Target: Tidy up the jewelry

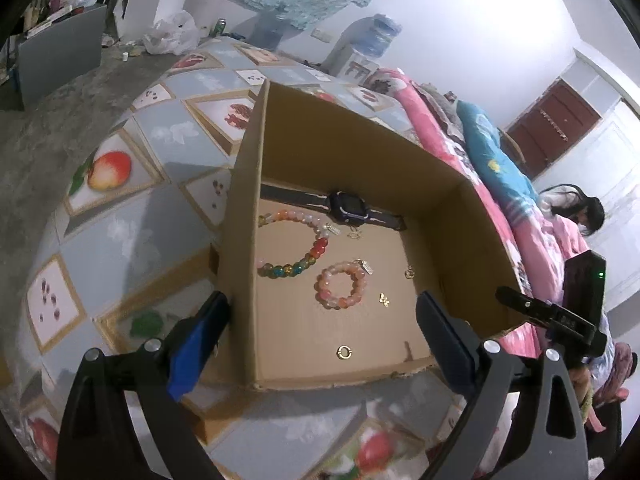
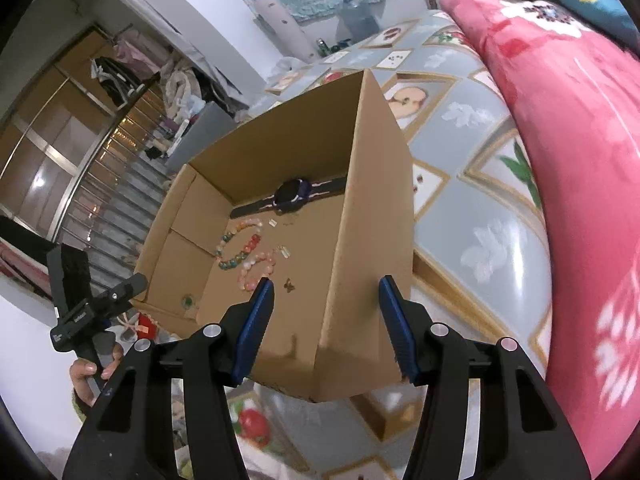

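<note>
An open cardboard box (image 1: 248, 240) (image 2: 372, 200) holds a dark watch (image 1: 348, 206) (image 2: 292, 194), a multicoloured bead bracelet (image 1: 320, 246) (image 2: 230, 262), a pink bead bracelet (image 1: 332, 302) (image 2: 244, 276), a gold ring (image 1: 344, 353) and a small gold butterfly charm (image 1: 385, 299) (image 2: 289, 286). My left gripper (image 1: 320, 320) is open wide over the box's near end. One finger is outside the left wall, and nothing is between the pads. My right gripper (image 2: 326, 304) is open and straddles the box's right wall without pressing on it.
The box stands on a grey cloth printed with fruit pictures (image 1: 120, 220). A pink flowered blanket (image 2: 580, 140) lies piled along one side. A person (image 1: 580, 208) sits beyond it. A water dispenser (image 1: 372, 36) and floor clutter are further back.
</note>
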Demonstrator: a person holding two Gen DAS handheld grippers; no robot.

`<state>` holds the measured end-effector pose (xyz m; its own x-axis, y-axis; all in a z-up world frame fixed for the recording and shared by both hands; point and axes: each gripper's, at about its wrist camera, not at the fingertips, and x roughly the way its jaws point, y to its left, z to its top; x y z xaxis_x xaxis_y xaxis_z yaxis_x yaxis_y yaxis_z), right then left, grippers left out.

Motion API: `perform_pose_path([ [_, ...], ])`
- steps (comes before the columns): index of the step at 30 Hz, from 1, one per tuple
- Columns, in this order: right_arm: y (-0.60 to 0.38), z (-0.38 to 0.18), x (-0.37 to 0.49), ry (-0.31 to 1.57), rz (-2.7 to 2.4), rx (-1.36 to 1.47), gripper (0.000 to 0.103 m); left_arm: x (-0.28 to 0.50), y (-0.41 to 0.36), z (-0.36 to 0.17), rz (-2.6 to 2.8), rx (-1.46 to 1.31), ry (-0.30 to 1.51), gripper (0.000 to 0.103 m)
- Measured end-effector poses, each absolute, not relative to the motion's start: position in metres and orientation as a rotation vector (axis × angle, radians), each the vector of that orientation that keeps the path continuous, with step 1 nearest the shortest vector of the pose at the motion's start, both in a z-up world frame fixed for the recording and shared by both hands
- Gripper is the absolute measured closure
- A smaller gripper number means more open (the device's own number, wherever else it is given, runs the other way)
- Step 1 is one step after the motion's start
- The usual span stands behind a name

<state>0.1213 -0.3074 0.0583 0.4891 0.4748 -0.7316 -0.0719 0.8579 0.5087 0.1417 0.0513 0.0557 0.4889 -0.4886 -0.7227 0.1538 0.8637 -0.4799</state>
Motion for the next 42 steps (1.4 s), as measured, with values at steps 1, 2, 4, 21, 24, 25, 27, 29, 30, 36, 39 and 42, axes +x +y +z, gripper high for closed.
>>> perform_pose_path([
  [1,-0.308,0.057,0.115,1.014,0.343,0.457,0.05,0.135,0.052,0.055,-0.408,-0.385,0.996,0.011],
  [2,-0.31,0.055,0.108,1.014,0.344,0.464,0.05,0.131,0.053,0.054,-0.411,-0.391,1.0,0.011],
  [4,-0.311,0.052,0.098,1.015,0.341,0.485,0.05,0.121,0.054,0.051,-0.422,-0.394,1.004,0.011],
  [21,-0.32,0.076,0.027,0.774,0.14,0.41,0.035,0.059,0.066,0.07,-0.401,-0.33,0.746,0.006],
  [24,-0.312,0.087,0.009,0.718,0.074,0.307,0.028,0.043,0.062,0.078,-0.364,-0.281,0.704,0.006],
  [25,-0.308,0.09,0.004,0.704,0.063,0.274,0.027,0.037,0.059,0.081,-0.342,-0.259,0.692,0.006],
  [27,-0.303,0.095,-0.002,0.679,0.053,0.221,0.022,0.029,0.053,0.087,-0.311,-0.23,0.676,0.006],
  [29,-0.292,0.101,-0.011,0.644,0.054,0.162,0.019,0.022,0.047,0.091,-0.277,-0.188,0.659,0.006],
  [30,-0.286,0.103,-0.014,0.632,0.06,0.141,0.016,0.018,0.043,0.094,-0.264,-0.167,0.651,0.006],
  [36,-0.256,0.112,-0.033,0.571,0.07,0.019,0.008,0.002,0.038,0.102,-0.224,-0.14,0.61,0.006],
  [39,-0.248,0.114,-0.039,0.558,0.074,0.022,0.008,-0.007,0.044,0.104,-0.196,-0.183,0.578,0.006],
  [42,-0.241,0.111,-0.04,0.561,0.099,0.031,0.008,-0.015,0.047,0.106,-0.148,-0.213,0.551,0.006],
])
